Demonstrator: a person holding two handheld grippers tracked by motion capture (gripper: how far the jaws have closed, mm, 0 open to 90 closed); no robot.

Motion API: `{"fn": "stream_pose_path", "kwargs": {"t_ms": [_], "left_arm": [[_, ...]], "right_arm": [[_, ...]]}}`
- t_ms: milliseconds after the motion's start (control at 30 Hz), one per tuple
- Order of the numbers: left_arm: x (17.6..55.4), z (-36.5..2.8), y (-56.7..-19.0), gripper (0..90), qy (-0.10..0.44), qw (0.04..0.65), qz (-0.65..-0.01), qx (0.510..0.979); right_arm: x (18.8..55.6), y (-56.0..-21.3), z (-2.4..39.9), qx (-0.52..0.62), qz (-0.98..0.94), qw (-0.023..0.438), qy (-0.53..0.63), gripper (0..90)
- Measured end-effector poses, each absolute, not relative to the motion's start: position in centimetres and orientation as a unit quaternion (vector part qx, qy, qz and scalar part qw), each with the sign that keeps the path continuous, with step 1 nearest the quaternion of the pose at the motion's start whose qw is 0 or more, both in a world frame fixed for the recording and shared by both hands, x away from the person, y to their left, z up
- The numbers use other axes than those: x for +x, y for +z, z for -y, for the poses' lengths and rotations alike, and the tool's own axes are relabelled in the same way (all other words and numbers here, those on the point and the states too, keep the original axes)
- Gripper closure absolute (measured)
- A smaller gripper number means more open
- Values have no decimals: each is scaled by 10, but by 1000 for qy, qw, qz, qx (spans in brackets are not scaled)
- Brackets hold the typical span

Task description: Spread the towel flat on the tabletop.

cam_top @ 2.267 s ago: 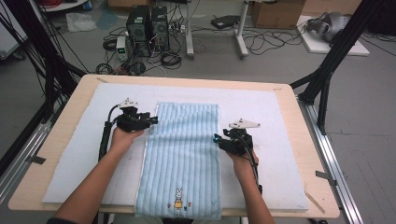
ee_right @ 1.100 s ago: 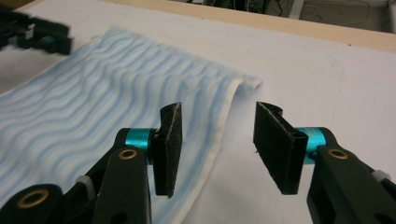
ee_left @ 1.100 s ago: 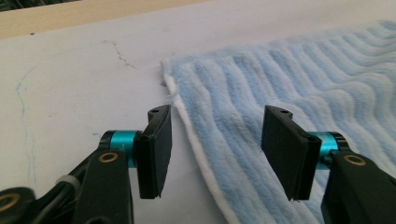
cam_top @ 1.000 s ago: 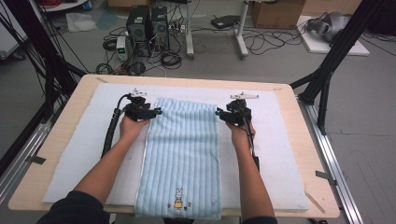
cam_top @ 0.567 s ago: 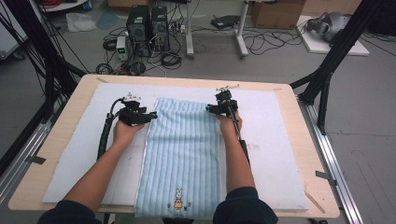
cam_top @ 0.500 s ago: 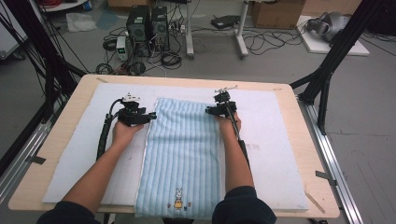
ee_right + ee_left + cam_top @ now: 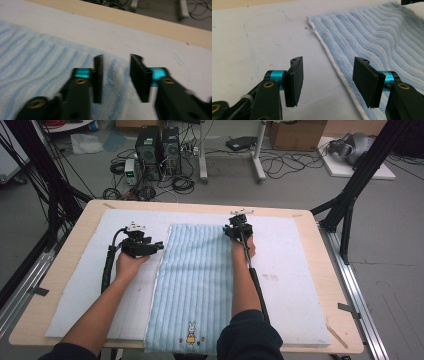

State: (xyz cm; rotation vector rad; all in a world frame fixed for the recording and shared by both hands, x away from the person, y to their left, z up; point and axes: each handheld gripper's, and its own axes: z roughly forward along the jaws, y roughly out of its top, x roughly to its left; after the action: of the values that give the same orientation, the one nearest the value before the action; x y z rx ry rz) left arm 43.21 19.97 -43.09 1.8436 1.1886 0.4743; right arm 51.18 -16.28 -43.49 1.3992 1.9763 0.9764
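R claw [image 7: 115, 77] now at towel [image 7: 200, 270] corner

White mat [image 7: 295, 270] on wooden table [image 7: 75, 245], computer towers [image 7: 159, 150] behind

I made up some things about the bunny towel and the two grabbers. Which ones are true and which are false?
1. The blue striped towel lies flat on the white mat. True.
2. The left gripper is squeezing the towel's edge. False: its jaws stand open, with the white-hemmed edge between them, not pinched.
3. The right gripper is at the towel's far right corner. True; its jaws have just been closing over the corner.
4. The bunny is at the far end of the towel. False: it is at the near end, by the person.
5. The towel is folded in half. False: it is spread out.
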Motion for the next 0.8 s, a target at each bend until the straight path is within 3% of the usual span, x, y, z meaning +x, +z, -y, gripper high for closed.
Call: {"fn": "stream_pose_path", "kwargs": {"t_ms": [100, 200, 333, 500, 733, 800], "left_arm": [[434, -202, -433, 433, 196, 438, -479, 735], [440, -205, -435, 500, 216, 446, -484, 721], [455, -199, -439, 526, 201, 452, -496, 714], [475, -179, -442, 532, 185, 443, -490, 727], [495, -159, -451, 540, 192, 406, -486, 749], [493, -149, -451, 687, 211, 391, -461, 768]], "right_arm": [[501, -427, 173, 519, -720, 259, 381, 518], [485, -419, 185, 512, -722, 251, 392, 496], [460, -413, 204, 509, -719, 234, 412, 478], [425, -416, 221, 496, -730, 206, 423, 459], [383, -416, 232, 464, -759, 202, 410, 434], [375, -415, 233, 456, -761, 209, 411, 434]]}}
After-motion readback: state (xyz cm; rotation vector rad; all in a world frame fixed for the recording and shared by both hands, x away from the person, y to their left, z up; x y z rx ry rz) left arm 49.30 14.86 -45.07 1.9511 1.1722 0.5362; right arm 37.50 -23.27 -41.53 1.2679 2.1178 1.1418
